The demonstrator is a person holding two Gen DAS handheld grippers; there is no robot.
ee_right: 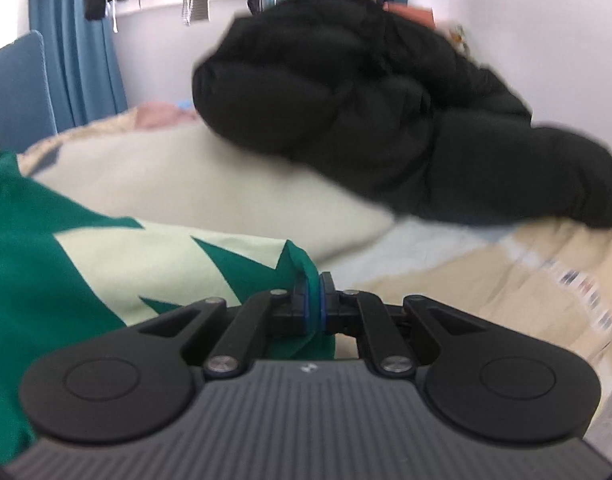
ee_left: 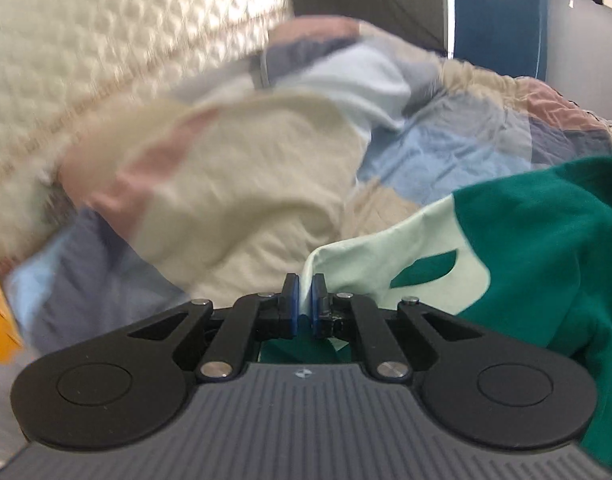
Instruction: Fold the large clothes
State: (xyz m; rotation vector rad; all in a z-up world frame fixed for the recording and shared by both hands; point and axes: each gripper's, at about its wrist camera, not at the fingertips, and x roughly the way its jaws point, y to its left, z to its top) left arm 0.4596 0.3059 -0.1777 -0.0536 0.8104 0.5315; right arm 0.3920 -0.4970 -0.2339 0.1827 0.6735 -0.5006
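With our left gripper (ee_left: 305, 280) and right gripper (ee_right: 313, 280) each pinching an edge of the green-and-mint garment (ee_left: 546, 240) above the patchwork quilt (ee_left: 246, 184), a hasty swing could tug the thin fabric free.

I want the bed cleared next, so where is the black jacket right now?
In the right wrist view the black jacket lies heaped on the far side of the bed, against the white wall, beyond the green garment held in the right gripper.

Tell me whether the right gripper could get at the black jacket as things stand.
Probably not yet: the right gripper is shut on the green garment. The black jacket lies farther back on the quilt, with nothing between.
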